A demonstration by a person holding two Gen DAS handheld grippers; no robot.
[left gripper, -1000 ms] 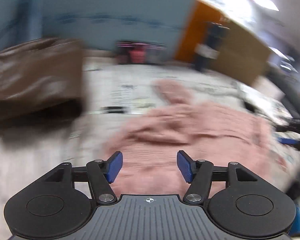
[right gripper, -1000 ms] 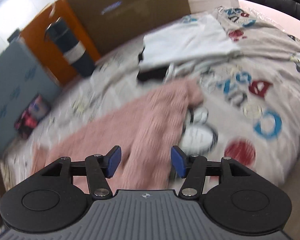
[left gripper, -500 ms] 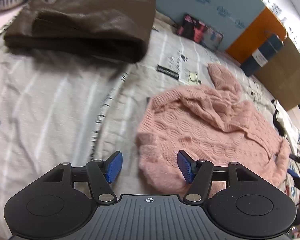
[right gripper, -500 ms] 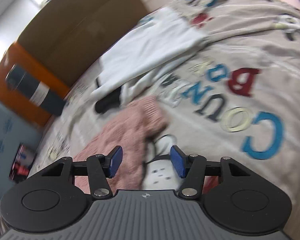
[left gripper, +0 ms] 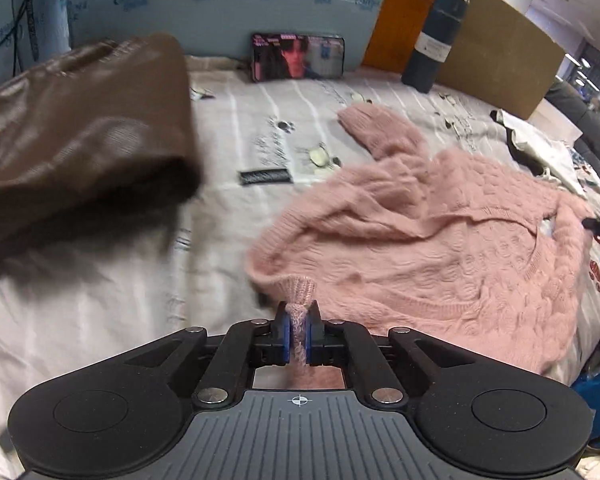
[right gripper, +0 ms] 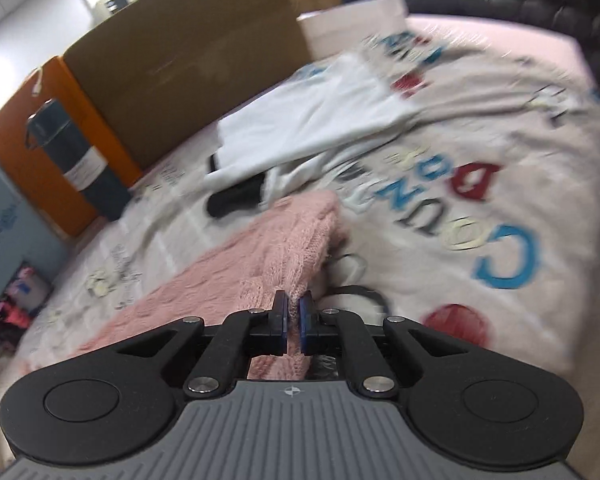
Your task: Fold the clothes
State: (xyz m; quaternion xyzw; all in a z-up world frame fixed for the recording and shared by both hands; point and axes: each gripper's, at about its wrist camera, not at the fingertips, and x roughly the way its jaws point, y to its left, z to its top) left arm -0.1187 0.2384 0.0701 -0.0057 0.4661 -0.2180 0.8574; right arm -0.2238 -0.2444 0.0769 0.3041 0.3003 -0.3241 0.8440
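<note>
A pink cable-knit sweater [left gripper: 440, 240] lies crumpled on the printed bedsheet [left gripper: 112, 308], one sleeve stretched toward the far wall. My left gripper [left gripper: 298, 316] is shut on its ribbed hem at the near left corner. In the right wrist view the same pink sweater [right gripper: 236, 264] runs off to the left, and my right gripper [right gripper: 294, 304] is shut on its near edge, with knit bunched between the blue pads.
A folded brown jacket [left gripper: 76, 132] sits at the left. A phone [left gripper: 298, 56] leans on the blue wall panel, beside a dark flask [left gripper: 436, 36] and a cardboard box [left gripper: 496, 48]. White and black clothes [right gripper: 312, 120] lie beyond the sweater on the right.
Both grippers were open above the sweater; now each has dropped to its edge and shut on the knit.
</note>
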